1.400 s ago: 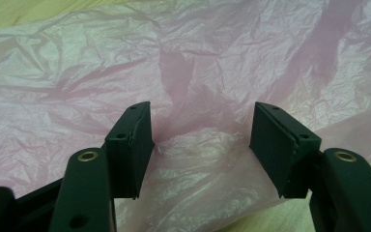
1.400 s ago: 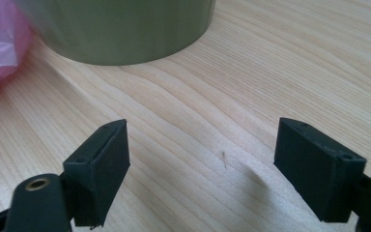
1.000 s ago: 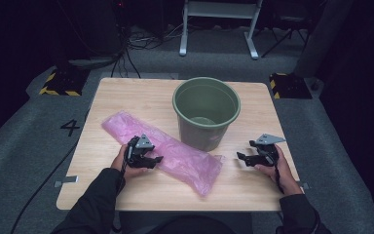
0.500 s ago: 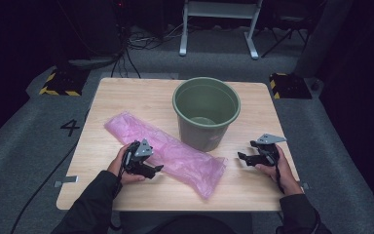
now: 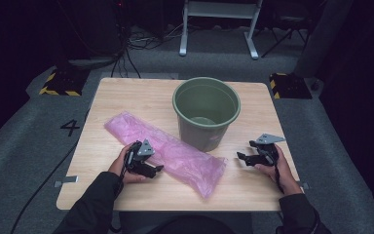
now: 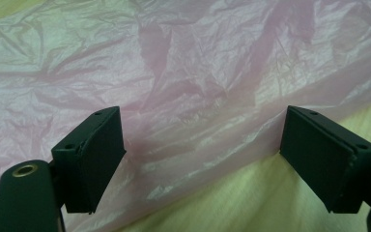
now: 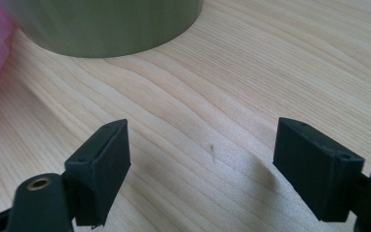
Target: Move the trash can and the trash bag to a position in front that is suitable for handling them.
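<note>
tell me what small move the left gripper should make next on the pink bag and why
Probably ease the left gripper forward and close on the pink bag's near edge. Its jaws have just been opening and stand wide, the bag's edge lies flat on the table between them, unpinched. The right gripper waits open beside the green bucket.

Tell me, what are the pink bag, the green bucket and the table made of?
Pink bag: thin plastic film, probably; translucent, crinkled, faintly glossy. Green bucket: likely moulded plastic; smooth, matt, even olive colour. Table: pale wood or wood-look laminate, with visible grain lines.
</note>
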Tool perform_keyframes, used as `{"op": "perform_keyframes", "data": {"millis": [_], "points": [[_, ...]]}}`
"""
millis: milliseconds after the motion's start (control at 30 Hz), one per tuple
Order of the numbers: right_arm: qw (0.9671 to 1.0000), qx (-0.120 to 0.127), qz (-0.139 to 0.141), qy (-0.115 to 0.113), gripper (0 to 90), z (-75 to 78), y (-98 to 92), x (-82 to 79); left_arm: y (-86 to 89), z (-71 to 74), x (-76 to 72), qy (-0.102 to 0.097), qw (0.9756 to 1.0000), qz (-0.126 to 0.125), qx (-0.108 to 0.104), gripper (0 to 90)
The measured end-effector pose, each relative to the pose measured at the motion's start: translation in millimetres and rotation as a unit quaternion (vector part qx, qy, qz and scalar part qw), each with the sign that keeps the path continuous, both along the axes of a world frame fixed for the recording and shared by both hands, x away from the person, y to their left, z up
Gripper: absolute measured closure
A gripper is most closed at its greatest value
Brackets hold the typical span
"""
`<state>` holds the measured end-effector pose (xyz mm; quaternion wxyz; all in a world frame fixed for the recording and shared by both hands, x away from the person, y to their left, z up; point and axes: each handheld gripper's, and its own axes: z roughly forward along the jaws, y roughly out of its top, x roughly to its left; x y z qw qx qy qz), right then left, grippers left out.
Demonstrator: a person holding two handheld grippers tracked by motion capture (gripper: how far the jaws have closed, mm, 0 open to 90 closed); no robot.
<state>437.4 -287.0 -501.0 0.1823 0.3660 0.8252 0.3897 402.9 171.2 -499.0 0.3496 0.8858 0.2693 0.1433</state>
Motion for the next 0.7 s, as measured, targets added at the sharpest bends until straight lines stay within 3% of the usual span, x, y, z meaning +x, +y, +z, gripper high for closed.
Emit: {"op": "perform_keyframes", "data": {"millis": [100,200,467,700], "points": [[1.0,0.0,0.0,0.001,20.9,0.0,-0.4,0.3,-0.8,-2.4,6.2,-0.002,0.9999,0.002,-0.012,15.1],[1.0,-0.006,0.001,0.001,20.7,-0.3,0.8,0.8,0.5,-4.3,12.9,0.024,0.9993,0.01,-0.028,15.1],[0.9998,-0.017,0.007,0.004,20.7,-0.9,3.3,0.3,-2.9,-4.1,13.4,0.022,0.9987,0.035,-0.031,17.4],[0.9996,-0.024,0.014,0.008,20.6,-1.4,5.5,0.3,-1.7,-2.7,15.2,0.009,0.9978,0.053,-0.038,37.1]]}}
